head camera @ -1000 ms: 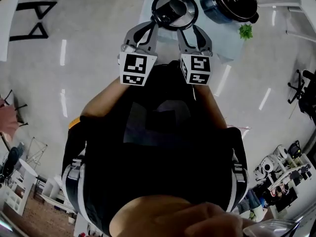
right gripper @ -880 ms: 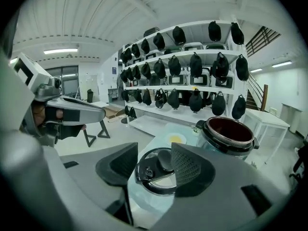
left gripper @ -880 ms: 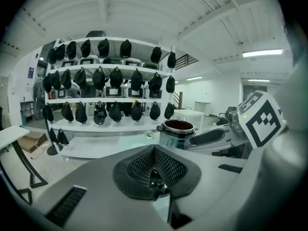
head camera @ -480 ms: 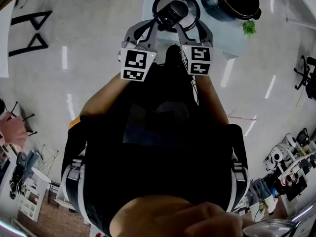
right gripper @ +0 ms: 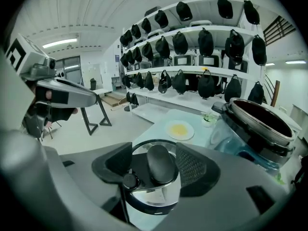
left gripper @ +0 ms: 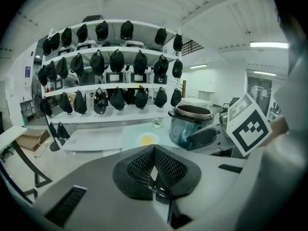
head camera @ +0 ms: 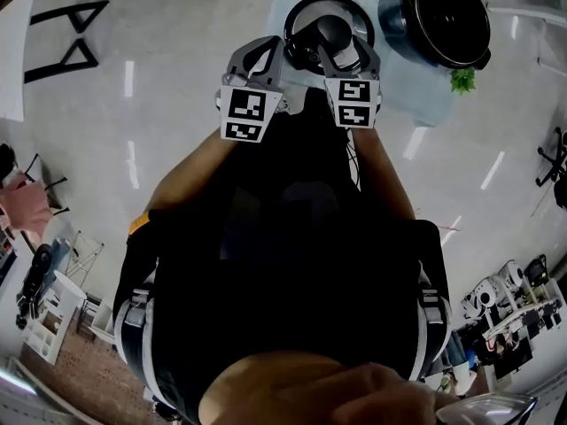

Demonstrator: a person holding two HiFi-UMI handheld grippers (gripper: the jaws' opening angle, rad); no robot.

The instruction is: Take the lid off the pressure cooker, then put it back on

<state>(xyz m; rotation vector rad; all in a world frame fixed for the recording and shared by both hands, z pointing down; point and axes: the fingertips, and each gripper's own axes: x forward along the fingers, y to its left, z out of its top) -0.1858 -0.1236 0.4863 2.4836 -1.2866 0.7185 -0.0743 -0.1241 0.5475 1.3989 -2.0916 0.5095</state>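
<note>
Only its own view showed the right gripper point(right gripper: 155, 165) with fingers opening around the knob point(right gripper: 161, 161) of the lid point(right gripper: 155, 197); the left gripper point(left gripper: 154, 171) had its fingers closed, empty.

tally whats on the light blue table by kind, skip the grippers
pressure cooker pot: 1
lid: 1
plate: 1
potted plant: 1
total: 4
</note>
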